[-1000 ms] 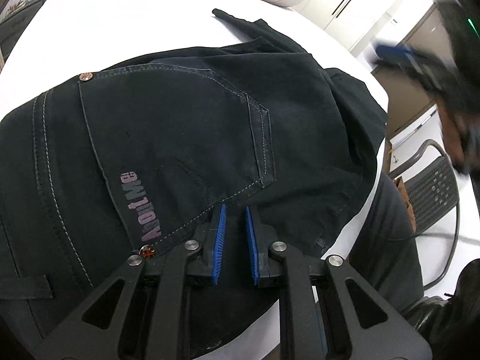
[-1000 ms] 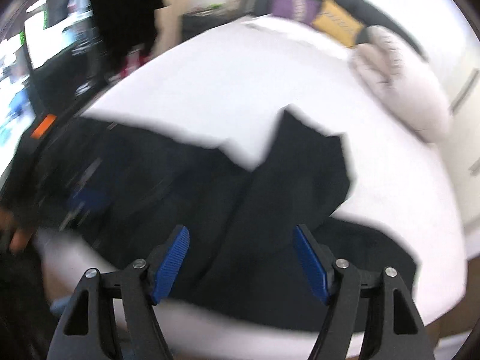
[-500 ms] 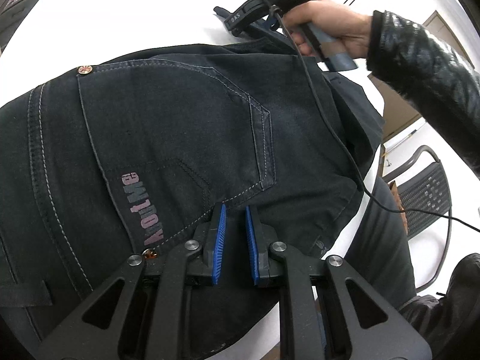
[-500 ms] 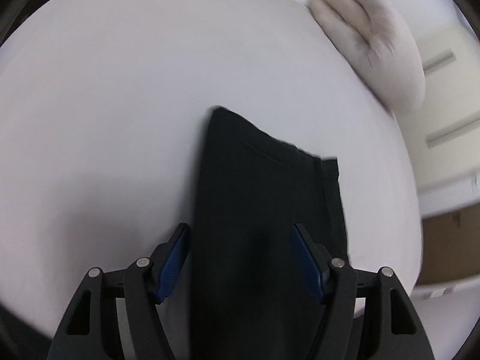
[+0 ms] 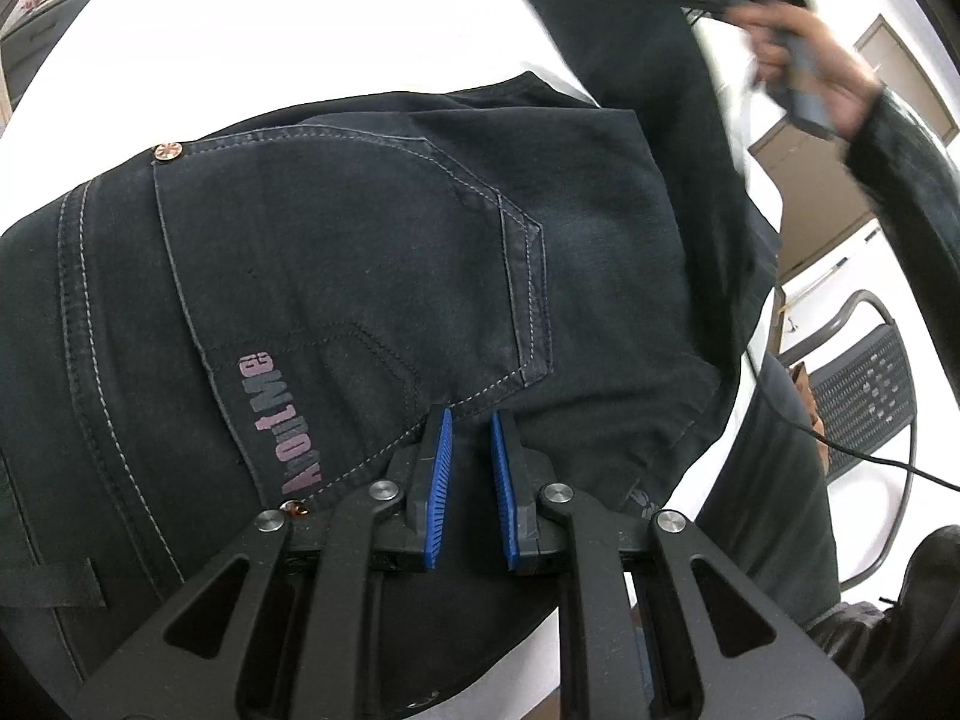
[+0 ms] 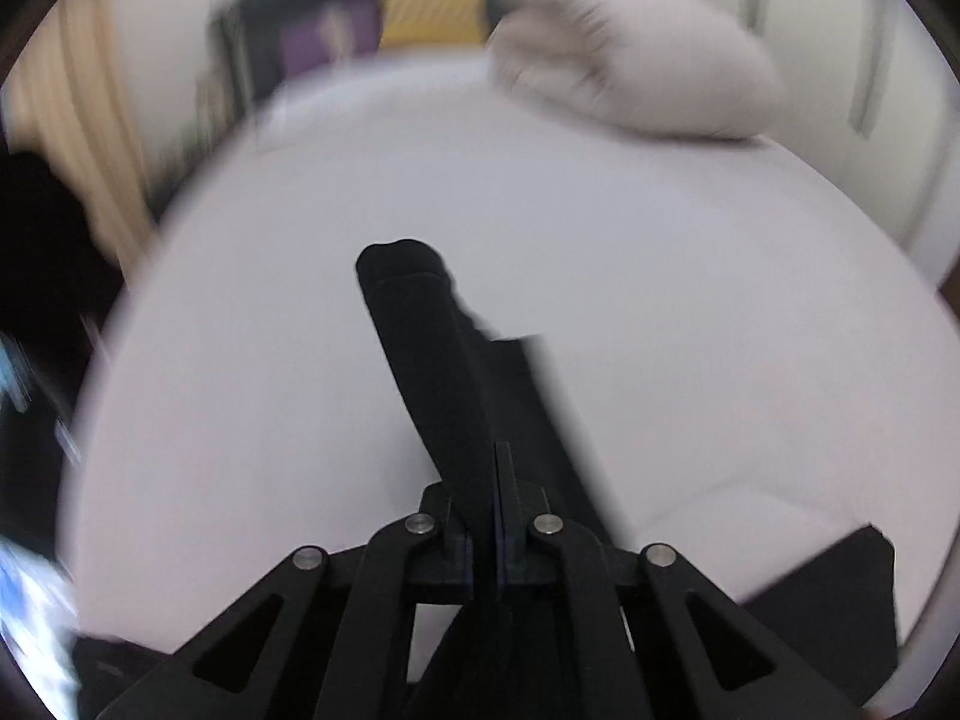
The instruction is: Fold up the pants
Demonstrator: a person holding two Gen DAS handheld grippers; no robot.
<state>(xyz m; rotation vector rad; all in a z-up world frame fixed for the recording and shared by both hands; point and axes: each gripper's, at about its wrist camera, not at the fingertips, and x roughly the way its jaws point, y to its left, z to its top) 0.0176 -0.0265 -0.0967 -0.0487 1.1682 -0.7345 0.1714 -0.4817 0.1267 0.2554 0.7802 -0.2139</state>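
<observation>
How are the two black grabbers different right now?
The right gripper is shut tight on a trouser leg and lifts it off the white bed; its jaws have just been closing. The left gripper shows a narrow gap between its blue pads and rests low on the pants by the back pocket. The right gripper's pads are hidden by cloth; the left's are plain to see. Both are black and work on the same dark pants.

Black pants [image 5: 372, 276] with pink lettering [image 5: 282, 420], white bed [image 6: 660, 300].
</observation>
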